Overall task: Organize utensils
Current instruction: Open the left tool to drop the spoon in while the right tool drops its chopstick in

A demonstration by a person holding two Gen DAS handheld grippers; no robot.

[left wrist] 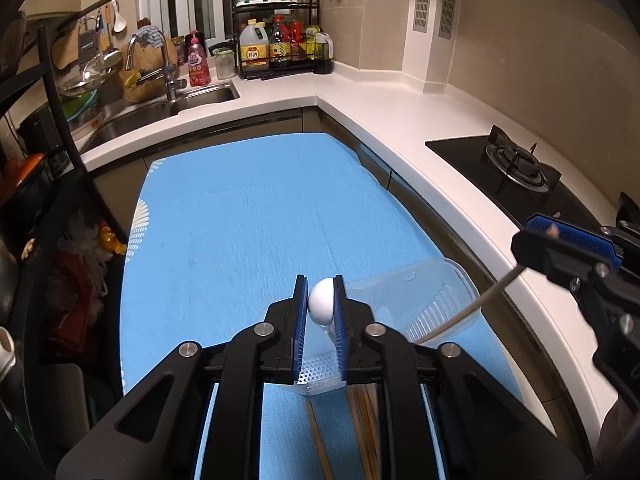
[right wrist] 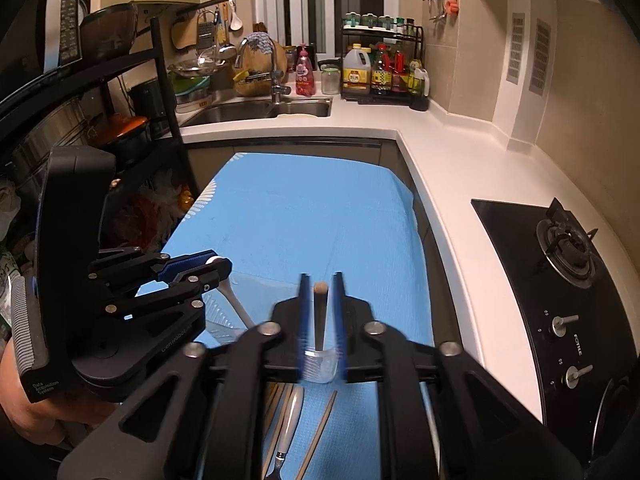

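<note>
My left gripper point(left wrist: 321, 300) is shut on a white spoon point(left wrist: 321, 301), held above the clear plastic utensil tray point(left wrist: 432, 296) on the blue cloth. It also shows in the right wrist view point(right wrist: 216, 266), with the spoon's handle point(right wrist: 236, 304) pointing down toward the tray point(right wrist: 224, 316). My right gripper point(right wrist: 320, 292) is shut on a wooden chopstick point(right wrist: 319, 316), whose tip reaches into the tray. The right gripper shows at the right of the left wrist view point(left wrist: 556, 240), the chopstick point(left wrist: 472, 308) slanting down into the tray. Loose chopsticks point(left wrist: 360, 420) and a fork point(right wrist: 288, 424) lie on the cloth below.
The blue cloth point(left wrist: 248, 232) covers a table beside the white L-shaped counter point(left wrist: 400, 112). A gas hob point(left wrist: 520, 168) is at the right. A sink point(left wrist: 160, 108), a tap and a bottle rack point(left wrist: 280, 40) stand at the back. A black shelf rack point(right wrist: 120, 128) stands at the left.
</note>
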